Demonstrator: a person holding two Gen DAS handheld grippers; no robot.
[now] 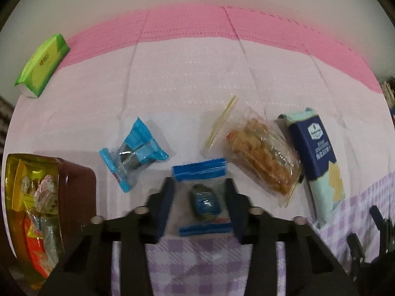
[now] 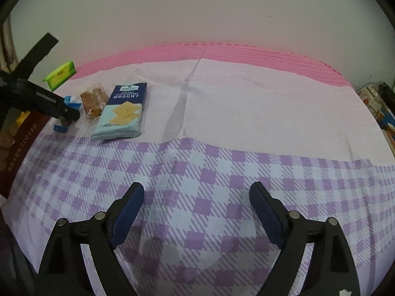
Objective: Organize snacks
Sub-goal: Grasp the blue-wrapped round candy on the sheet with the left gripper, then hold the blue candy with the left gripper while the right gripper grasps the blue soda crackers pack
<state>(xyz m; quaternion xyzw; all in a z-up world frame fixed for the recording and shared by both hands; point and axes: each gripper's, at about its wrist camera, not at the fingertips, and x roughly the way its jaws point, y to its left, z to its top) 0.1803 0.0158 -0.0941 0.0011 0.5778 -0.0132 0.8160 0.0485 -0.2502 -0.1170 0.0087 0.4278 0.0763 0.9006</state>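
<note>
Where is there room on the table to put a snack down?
Lots of bare cloth right of the cracker pack, out to the pink edge. It is crowded on the left, between the tin and the cracker pack.

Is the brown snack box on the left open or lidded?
Open: the brown box has no lid on it, and loose wrapped snacks show inside.

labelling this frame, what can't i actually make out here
- Box of snacks, left wrist view: cut off by the picture's left edge.
- Blue-ended packet between the left gripper fingers: label too blurred to read.
- Same packet, right wrist view: mostly hidden behind the left gripper.
- Cracker pack: print too small.
</note>
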